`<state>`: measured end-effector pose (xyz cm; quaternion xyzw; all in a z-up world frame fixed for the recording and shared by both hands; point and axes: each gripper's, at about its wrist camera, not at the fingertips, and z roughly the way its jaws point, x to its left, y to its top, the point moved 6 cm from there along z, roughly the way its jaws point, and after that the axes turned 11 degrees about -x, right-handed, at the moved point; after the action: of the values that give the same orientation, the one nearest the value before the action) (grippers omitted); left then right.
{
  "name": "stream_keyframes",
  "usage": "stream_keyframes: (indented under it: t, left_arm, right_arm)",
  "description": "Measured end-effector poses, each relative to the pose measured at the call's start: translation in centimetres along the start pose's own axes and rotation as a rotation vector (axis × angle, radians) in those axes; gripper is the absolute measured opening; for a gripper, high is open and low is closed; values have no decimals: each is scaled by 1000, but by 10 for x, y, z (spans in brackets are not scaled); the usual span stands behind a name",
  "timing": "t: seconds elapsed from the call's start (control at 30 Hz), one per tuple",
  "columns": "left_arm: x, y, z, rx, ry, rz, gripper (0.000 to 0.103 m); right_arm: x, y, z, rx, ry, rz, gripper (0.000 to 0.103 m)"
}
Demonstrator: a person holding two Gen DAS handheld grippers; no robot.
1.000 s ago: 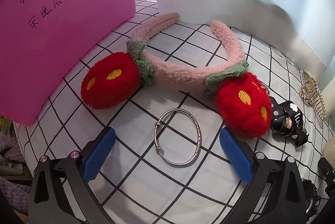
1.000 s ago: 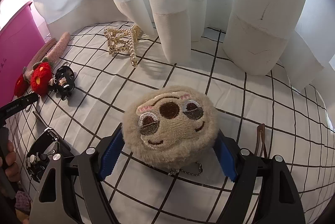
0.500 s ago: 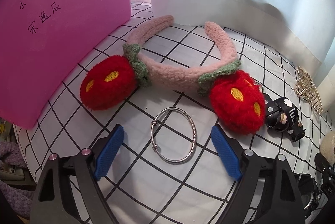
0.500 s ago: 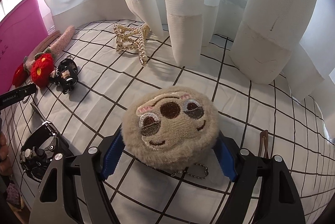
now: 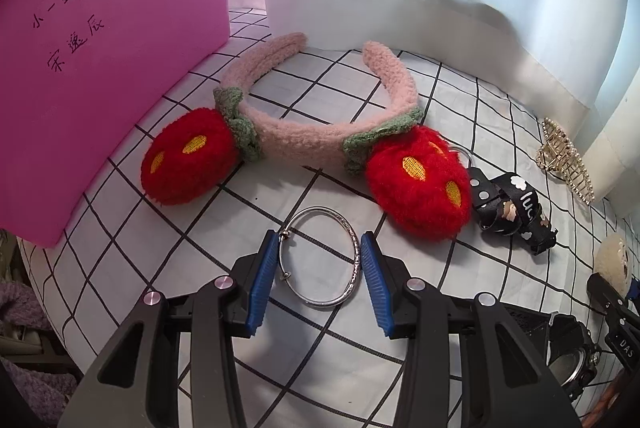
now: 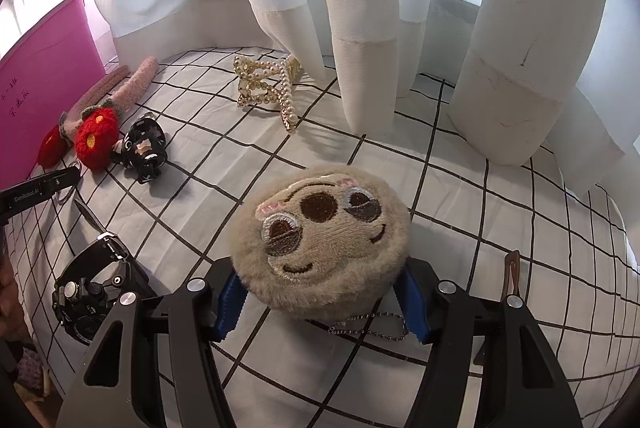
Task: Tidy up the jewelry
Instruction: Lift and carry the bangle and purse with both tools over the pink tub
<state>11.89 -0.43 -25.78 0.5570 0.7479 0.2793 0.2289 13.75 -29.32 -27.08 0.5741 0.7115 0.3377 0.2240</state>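
two grippers are engaged: the left gripper (image 5: 318, 264) has its blue pads closed against the silver bangle (image 5: 319, 257) lying near the strawberry headband (image 5: 304, 144), the right gripper (image 6: 320, 298) squeezes the plush sloth charm (image 6: 322, 242), and the thin, round bangle could slip out sideways when lifted.
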Motion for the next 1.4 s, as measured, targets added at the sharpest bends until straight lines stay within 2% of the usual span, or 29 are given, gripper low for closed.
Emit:
stream_keyframes:
  t: [0.17, 0.47, 0.67, 0.83, 1.13, 1.4]
  left_arm:
    - [-1, -1, -17, -10, -3, -3, 41]
    - [0, 5, -60, -24, -22, -51, 41]
    - [5, 19, -106, -68, -11, -97, 41]
    - [13, 36, -155, -128, 24, -133, 41]
    - [54, 71, -228, -239, 123, -214, 41]
    - [125, 111, -246, -297, 201, -270, 41]
  right_arm:
    - [-1, 5, -13, -11, 43, 29, 62]
    - [2, 20, -48, -16, 100, 5, 62]
    - [13, 47, -79, -50, 166, -28, 62]
    - [34, 78, -106, -99, 264, -66, 62]
    - [110, 148, -132, -186, 469, -144, 62]
    - [218, 211, -140, -248, 617, -209, 62]
